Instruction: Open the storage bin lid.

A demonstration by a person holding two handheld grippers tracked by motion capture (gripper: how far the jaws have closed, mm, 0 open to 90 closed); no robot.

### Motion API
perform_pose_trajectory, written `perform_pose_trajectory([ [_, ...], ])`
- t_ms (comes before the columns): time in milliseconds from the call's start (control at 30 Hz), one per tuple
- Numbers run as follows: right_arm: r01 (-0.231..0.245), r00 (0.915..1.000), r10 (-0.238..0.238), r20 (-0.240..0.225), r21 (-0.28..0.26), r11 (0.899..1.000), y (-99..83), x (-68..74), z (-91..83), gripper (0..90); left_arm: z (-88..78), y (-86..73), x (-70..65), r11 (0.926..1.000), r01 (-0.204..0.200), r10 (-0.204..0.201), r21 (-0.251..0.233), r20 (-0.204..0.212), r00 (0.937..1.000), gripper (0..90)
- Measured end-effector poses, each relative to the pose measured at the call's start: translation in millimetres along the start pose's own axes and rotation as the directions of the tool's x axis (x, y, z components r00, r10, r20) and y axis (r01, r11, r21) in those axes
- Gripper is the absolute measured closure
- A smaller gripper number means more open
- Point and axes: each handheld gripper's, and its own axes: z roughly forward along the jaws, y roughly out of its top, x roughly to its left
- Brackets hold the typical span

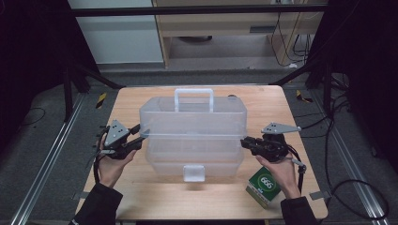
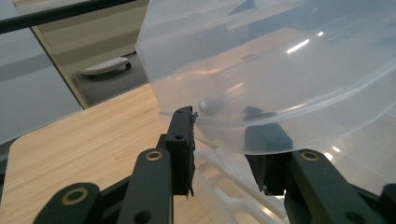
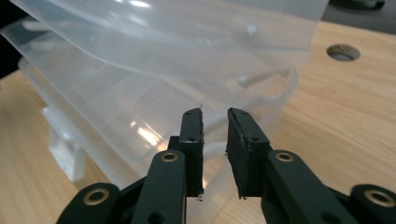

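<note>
A clear plastic toolbox [image 1: 193, 136] sits mid-table, long axis running left to right; the left gripper [image 1: 143, 134] straddles its left lid edge, jaws apart, while the right gripper [image 1: 244, 142], slightly parted, meets its right end

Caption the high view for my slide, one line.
Two hand-held claws, left claw and right claw, flank a clear plastic toolbox on a wooden table.

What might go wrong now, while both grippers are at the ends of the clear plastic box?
1. The left gripper has the lid rim between its jaws, apparently not clamped; the lid could slip.
2. The right gripper has a narrow gap with nothing visibly pinched, so lifting may tilt the clear plastic box.
3. The green carton sits near the right hand and could be knocked.
</note>
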Motion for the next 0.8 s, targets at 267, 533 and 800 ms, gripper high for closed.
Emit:
perform_pose_trajectory([
  [267,-0.038,0.9984,0.034,0.045,0.089,0.995,-12.4,-7.5,16.7,68.3,-0.1,-0.1,0.0,1.0000,0.005,-0.005,0.005,0.001,1.0000,63.3],
  [533,-0.066,0.9974,0.062,0.038,0.116,0.991,-16.2,-7.4,26.4,71.8,0.3,1.2,1.8,0.9999,0.017,-0.017,0.001,0.003,0.9999,63.5],
  [800,-0.092,0.9949,0.086,0.053,0.126,0.988,-15.9,-5.8,27.4,73.2,2.6,10.7,4.5,0.9998,0.016,-0.016,-0.007,-0.013,0.9998,65.7],
])
